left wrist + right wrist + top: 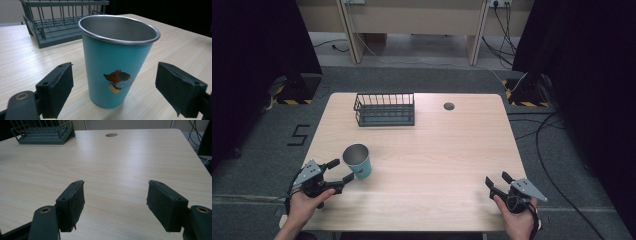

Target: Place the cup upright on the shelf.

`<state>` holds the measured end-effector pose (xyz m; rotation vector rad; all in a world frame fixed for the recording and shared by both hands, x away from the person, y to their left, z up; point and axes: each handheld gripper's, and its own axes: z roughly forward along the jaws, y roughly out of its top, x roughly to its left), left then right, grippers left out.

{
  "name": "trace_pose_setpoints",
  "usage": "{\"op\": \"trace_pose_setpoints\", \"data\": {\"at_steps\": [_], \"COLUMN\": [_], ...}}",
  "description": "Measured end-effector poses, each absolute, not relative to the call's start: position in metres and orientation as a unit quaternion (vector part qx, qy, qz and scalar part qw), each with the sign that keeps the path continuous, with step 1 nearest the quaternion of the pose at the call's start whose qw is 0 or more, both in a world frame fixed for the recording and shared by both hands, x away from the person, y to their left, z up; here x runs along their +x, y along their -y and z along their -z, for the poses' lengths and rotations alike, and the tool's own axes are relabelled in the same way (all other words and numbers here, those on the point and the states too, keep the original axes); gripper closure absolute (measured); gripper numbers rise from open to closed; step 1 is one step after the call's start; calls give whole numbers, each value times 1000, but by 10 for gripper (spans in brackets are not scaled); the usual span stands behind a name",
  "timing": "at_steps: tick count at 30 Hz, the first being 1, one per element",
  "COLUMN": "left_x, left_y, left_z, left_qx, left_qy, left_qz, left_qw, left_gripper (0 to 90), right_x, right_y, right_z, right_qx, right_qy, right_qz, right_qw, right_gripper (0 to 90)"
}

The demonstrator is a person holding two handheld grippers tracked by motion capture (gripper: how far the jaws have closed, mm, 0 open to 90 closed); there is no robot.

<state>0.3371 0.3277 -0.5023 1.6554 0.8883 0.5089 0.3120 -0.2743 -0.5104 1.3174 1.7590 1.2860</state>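
Cup (113,62) upright between open left hand-held gripper (341,170) jaws; rack (384,110) well behind.

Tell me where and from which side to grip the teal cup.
Grip the cup across its lower body, from the left gripper's side, level with the table. It stands upright and tapers toward the base, so opposite walls suit the fingers. The open fingers already flank it without touching; the rack stands well behind.
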Motion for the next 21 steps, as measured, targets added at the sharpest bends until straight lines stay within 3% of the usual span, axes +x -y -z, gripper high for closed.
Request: {"op": "trace_pose_setpoints", "data": {"at_steps": [21], "left_x": [363], "left_y": [-304], "left_z": [509], "left_qx": [723], "left_qy": [-358], "left_qz": [-219], "left_qw": [548], "left_gripper": [142], "right_x": [312], "right_y": [275], "right_z": [510], "right_qx": [498], "right_qy": [-659], "right_qz": [-483], "right_qw": [292], "right_gripper": [310]}}
